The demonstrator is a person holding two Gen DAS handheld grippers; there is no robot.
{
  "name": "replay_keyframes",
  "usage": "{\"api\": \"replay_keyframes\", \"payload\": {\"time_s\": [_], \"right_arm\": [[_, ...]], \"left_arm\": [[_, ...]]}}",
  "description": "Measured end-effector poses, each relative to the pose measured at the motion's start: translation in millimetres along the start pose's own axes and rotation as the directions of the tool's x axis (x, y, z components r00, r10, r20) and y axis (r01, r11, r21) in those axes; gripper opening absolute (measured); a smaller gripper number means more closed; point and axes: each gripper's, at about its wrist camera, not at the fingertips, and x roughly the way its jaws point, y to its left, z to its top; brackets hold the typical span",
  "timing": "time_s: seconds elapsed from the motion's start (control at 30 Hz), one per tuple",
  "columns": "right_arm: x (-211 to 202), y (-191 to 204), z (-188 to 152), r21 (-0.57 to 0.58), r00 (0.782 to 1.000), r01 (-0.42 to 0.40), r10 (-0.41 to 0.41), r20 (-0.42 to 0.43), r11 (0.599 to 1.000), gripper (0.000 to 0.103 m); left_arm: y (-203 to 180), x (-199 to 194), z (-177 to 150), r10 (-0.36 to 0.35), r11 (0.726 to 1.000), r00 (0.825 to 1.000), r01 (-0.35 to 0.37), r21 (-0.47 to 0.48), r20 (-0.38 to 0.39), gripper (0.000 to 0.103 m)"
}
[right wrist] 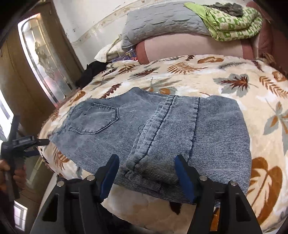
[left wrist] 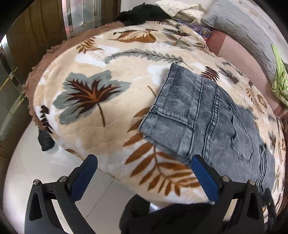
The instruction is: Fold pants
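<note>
Blue-grey denim pants (left wrist: pixel 201 117) lie folded into a compact rectangle on a leaf-patterned blanket (left wrist: pixel 100 86), back pocket up. They also show in the right wrist view (right wrist: pixel 162 129). My left gripper (left wrist: pixel 144 162) is open and empty, hovering over the blanket just left of the pants' near edge. My right gripper (right wrist: pixel 146 160) is open, its blue pads either side of the pants' near edge, not closed on it. The left gripper also shows at the far left of the right wrist view (right wrist: pixel 27 142), beside the pants' pocket corner.
The bed edge drops to a white tiled floor (left wrist: pixel 36 171). A wooden wardrobe with mirror panels (right wrist: pixel 41 59) stands left. A grey pillow (right wrist: pixel 158 23), a green quilt (right wrist: pixel 232 23) and black clothing (left wrist: pixel 142 12) lie at the bed's head.
</note>
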Motion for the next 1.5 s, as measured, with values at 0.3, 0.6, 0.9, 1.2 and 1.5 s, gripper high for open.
{"api": "replay_keyframes", "payload": {"time_s": [0.3,0.6,0.9,1.2,1.5], "right_arm": [[1,-14,3,0.074,0.999,-0.042,0.042,0.008,0.996,0.068],[0,-19,4,0.099,0.998,-0.058,0.056,0.017,0.993,0.068],[-7,-29,6,0.146,0.996,-0.085,0.078,0.052,0.986,0.068],[-25,-72,7,0.344,0.979,-0.167,0.115,0.166,0.924,0.068],[-56,-133,-3,0.556,0.949,-0.249,0.085,0.303,0.793,0.072]], "left_arm": [[6,40,17,-0.149,0.984,0.985,0.139,-0.115,-0.084,0.088],[-19,29,21,-0.220,0.975,0.974,0.220,-0.014,-0.051,0.023],[-43,-8,24,-0.162,0.981,0.986,0.156,0.112,0.044,0.017],[-119,-71,8,-0.071,0.928,0.982,0.000,0.373,0.176,0.014],[-224,-119,-45,-0.178,0.791,0.964,0.020,0.611,0.199,0.009]]}}
